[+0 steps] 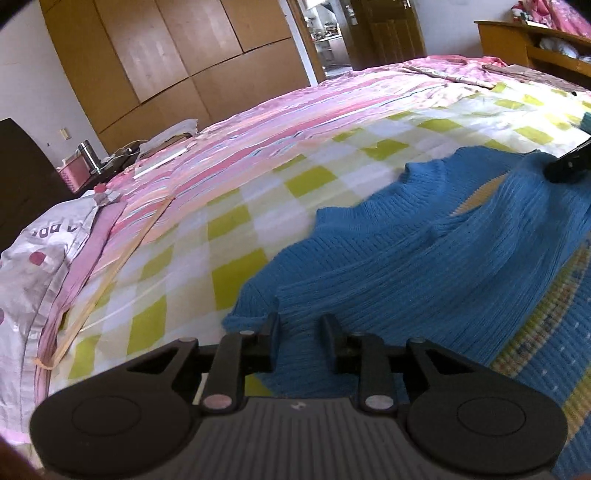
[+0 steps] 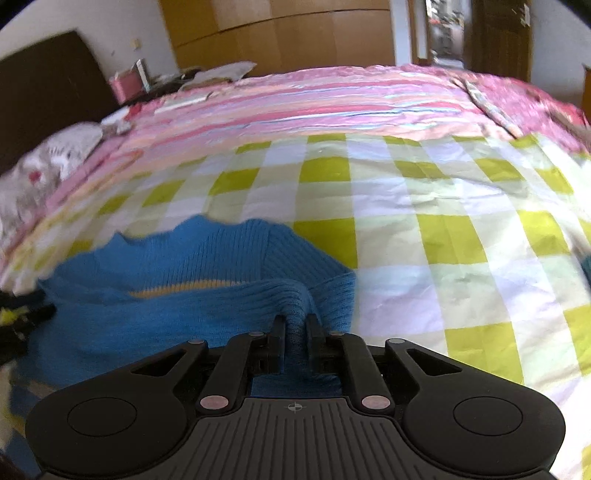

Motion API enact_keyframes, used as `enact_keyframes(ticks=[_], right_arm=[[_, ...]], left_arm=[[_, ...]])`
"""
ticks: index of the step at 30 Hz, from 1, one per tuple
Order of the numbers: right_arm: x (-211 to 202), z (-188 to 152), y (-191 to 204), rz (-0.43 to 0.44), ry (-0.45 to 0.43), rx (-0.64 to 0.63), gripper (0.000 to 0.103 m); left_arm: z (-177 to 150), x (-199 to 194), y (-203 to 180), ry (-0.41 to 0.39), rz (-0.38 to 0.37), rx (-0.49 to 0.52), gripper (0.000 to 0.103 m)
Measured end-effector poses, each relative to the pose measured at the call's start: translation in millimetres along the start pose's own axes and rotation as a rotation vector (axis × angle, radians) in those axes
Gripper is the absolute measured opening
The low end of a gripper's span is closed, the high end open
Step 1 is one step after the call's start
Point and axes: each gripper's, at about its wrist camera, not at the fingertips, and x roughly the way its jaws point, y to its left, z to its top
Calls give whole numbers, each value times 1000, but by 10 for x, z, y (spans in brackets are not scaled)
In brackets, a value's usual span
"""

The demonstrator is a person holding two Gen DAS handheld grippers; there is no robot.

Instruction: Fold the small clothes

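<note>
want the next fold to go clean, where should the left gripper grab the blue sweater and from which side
Probably the rolled cuff end of the near sleeve on the blue sweater, just ahead of the left gripper. Come in low from the checked sheet side: that edge lies raised and free there, while the body lies flat. The right gripper already has a knit bunch between its fingers.

Each view looks forward and down along its own gripper's fingers, close over the bed (image 1: pixel 258 206). Both share the blue sweater (image 1: pixel 424 258), filling the lower right of the left view and the lower left of the right view, with the wardrobe (image 2: pixel 280 33) along the top.
</note>
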Motion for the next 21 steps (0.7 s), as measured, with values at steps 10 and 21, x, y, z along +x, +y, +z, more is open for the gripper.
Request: enact_keyframes(ticks=[10,21], right_arm=[[-810,-332,-91,94,0,24,30],[-1424,-1449,-274,156,233,135,34]], left_arm=[[-476,-719,66,68,-125,-209,34],[-1248,-1462,-293,253,-263,-442,35]])
